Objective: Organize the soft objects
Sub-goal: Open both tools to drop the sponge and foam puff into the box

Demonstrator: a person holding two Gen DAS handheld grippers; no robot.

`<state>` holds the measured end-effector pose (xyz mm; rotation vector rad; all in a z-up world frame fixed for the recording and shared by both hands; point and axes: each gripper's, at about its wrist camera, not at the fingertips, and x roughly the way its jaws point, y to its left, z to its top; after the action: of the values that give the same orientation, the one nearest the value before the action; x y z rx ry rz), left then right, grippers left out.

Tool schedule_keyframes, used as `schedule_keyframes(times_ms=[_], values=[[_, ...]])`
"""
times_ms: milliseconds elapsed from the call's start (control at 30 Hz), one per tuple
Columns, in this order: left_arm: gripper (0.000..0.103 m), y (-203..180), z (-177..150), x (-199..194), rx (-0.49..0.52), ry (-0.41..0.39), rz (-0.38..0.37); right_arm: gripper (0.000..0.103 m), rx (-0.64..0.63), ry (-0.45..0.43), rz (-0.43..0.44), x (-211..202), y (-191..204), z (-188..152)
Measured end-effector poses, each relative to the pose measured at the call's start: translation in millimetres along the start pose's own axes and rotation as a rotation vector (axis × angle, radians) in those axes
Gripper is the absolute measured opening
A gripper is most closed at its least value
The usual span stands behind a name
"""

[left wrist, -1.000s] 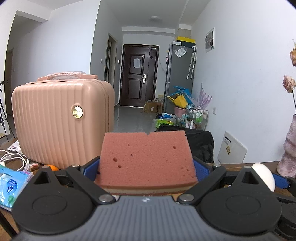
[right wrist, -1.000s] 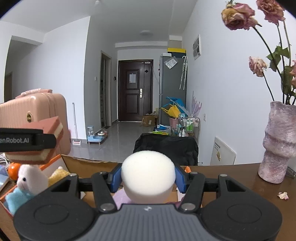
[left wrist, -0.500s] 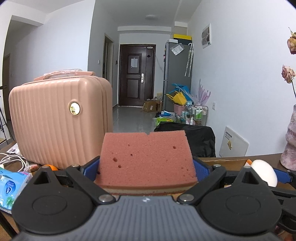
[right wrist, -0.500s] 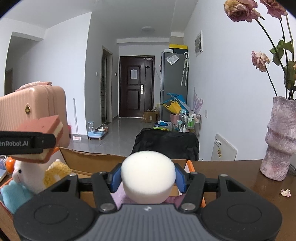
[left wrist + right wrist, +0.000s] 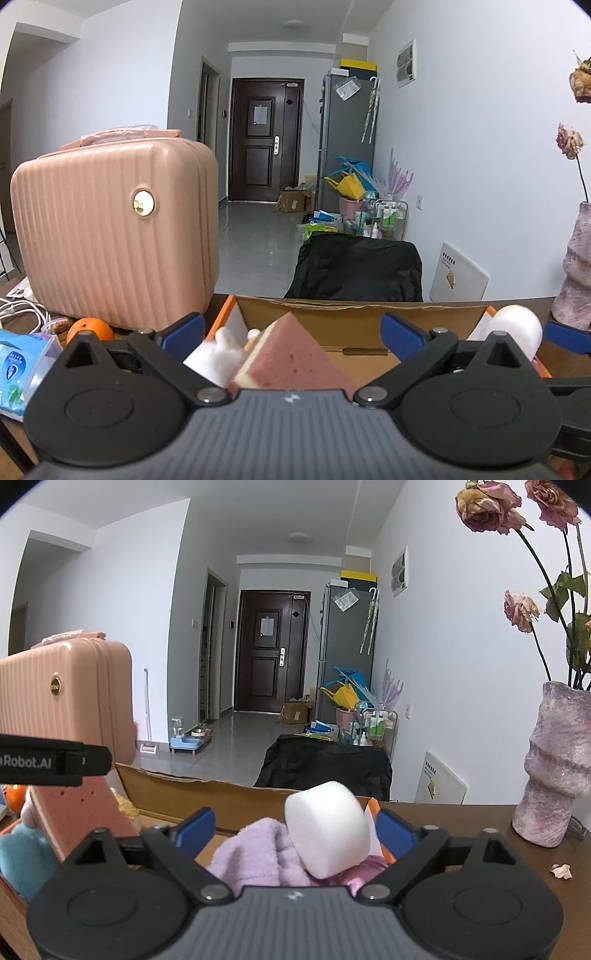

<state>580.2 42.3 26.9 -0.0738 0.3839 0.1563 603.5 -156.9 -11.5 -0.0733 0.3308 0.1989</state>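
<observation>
Both grippers over the cardboard box [image 5: 332, 325], 2 soft things loose below them.

Left gripper [image 5: 293, 328]: jaws spread wide, just been opening, blue pads clear on either side. Pink sponge [image 5: 295, 358] tipped corner-up between them, touched by neither pad, down in the box against a white plush toy [image 5: 218, 354]. Seen from the right wrist view, same pink sponge [image 5: 81, 812] leaning edge-up below the left gripper's black finger [image 5: 55, 762], beside a teal plush [image 5: 22, 856] and a yellow bit of fluff.

Right gripper [image 5: 293, 829]: jaws just been opening too, now standing wide. White foam puff [image 5: 327, 829] between them but free of both pads, tilted, resting on a lilac fuzzy cloth [image 5: 258, 853] at the box's right end. From the left wrist view, white foam puff [image 5: 515, 328] visible past the right blue pad, near the orange box edge.

Around the box: pink suitcase [image 5: 114, 236] upright at the left on the wooden table [image 5: 461, 823], an orange [image 5: 88, 328] at its foot, a tissue pack [image 5: 18, 365] further left. Purple vase [image 5: 557, 764] with dried roses at the right, well apart from the box, 1 fallen petal [image 5: 561, 870] on the table nearby.
</observation>
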Motion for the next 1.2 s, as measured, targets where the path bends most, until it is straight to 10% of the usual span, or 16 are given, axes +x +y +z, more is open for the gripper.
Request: schedule_keyframes(times_ms=[1200], values=[[0.103,16.2,-22.6,-74.9,0.027,-0.053,0.035,0.103,0.049,-0.064,0.011,-78.8,-12.7,-7.5]])
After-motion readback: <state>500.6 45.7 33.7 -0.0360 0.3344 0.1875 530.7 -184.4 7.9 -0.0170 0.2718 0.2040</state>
